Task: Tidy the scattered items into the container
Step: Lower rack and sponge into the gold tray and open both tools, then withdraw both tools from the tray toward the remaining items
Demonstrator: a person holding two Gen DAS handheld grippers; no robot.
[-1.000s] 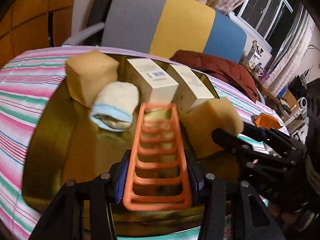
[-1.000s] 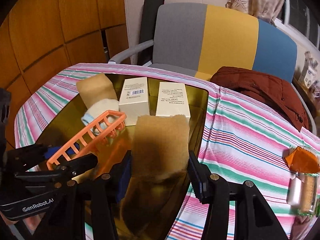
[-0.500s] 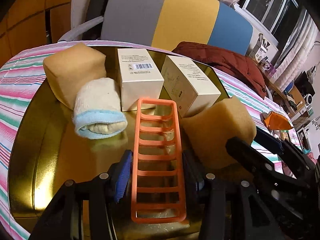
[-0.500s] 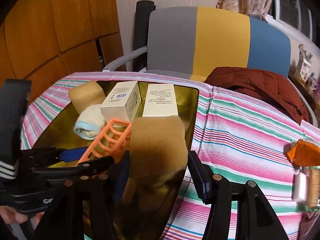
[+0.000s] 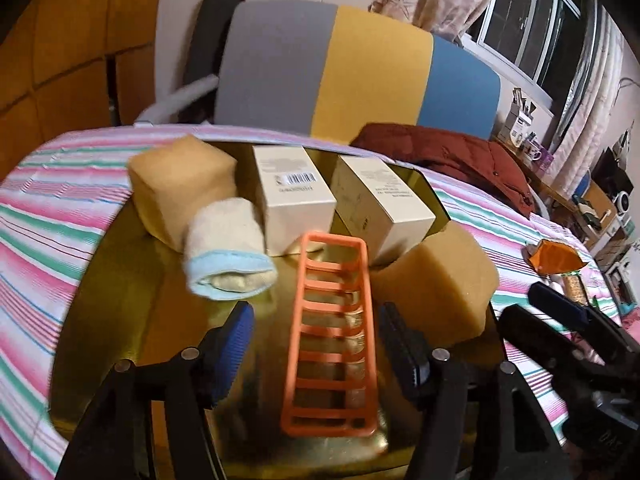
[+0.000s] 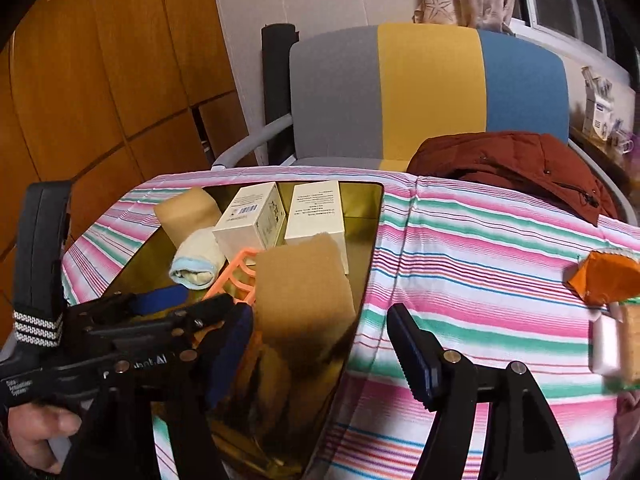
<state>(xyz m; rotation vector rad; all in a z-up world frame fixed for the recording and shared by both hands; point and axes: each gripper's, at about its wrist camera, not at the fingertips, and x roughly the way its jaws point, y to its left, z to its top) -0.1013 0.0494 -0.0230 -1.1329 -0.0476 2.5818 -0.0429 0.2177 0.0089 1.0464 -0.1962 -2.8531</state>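
Orange rack (image 5: pixel 330 336) and sponge (image 6: pixel 302 292) lie in the tray (image 5: pixel 120 300) between opening, unclamped left gripper (image 5: pixel 314 344) and right gripper (image 6: pixel 320 356).

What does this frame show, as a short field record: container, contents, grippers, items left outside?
container: gold tray on striped cloth
contents: two sponges, rolled towel, two boxes, orange rack
left gripper: jaws opening, clear of the rack between them
right gripper: jaws opening, off the near sponge
outside tray: orange packet, small items beside it
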